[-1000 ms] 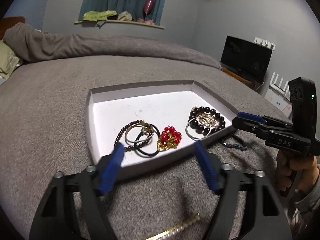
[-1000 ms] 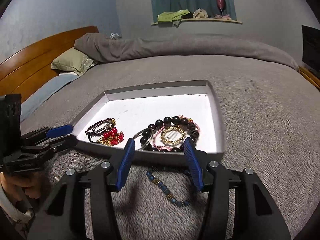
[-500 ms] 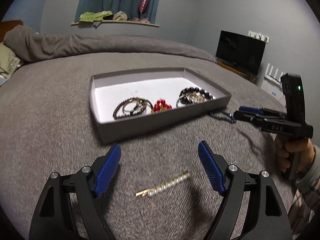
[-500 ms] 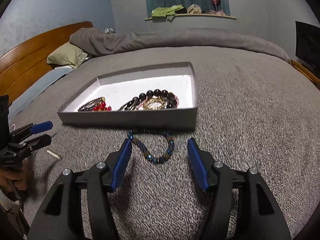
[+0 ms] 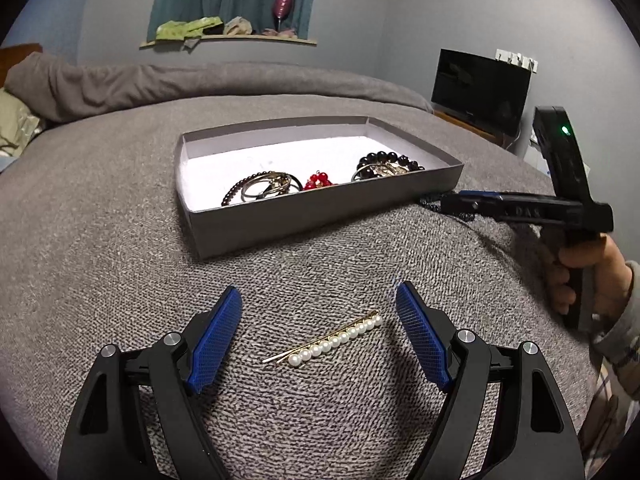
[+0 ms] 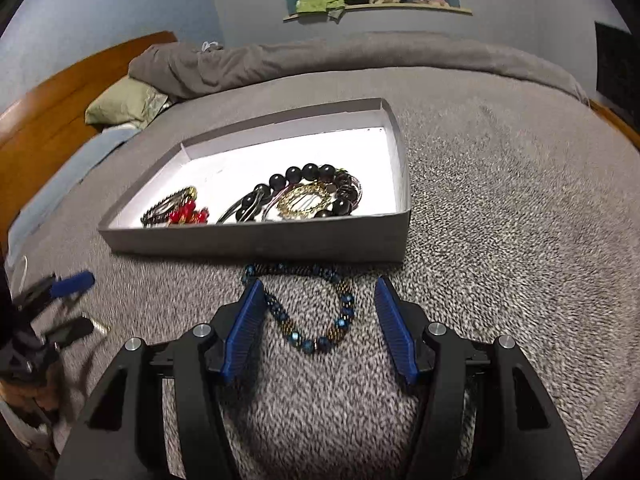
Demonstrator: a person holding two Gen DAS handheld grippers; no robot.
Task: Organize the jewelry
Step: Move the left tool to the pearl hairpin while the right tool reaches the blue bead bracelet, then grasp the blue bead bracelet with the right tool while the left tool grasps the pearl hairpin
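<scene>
Surface: a grey textured bedspread (image 5: 120, 240) covers the bed; everything lies on it.
Box: a shallow grey box (image 5: 320, 208) with a white floor sits on the bedspread, beyond both grippers.
Box contents: at the left a thin dark beaded bracelet with metal rings (image 5: 260, 186), in the middle a red bead cluster (image 5: 318, 180), at the right a large black bead bracelet (image 6: 308, 188) around a gold piece.
Pearl hair pin: a gold pin with a row of white pearls (image 5: 332, 340) lies on the bedspread on the near side of the box, slanting up to the right.
Left gripper (image 5: 320, 340): blue pads spread wide on either side of the pearl hair pin, touching neither end.
Blue bead bracelet (image 6: 312, 308): a loop of blue and brown beads lies on the bedspread just beside the near wall of the box.
Right gripper (image 6: 318, 324): jaws have just been closing slightly; pads apart with the bracelet between them, the left pad at the loop's left edge, contact unclear, the right pad clear of it.
Person: a hand (image 5: 588, 276) holds the right gripper's handle at the right of the left view.
</scene>
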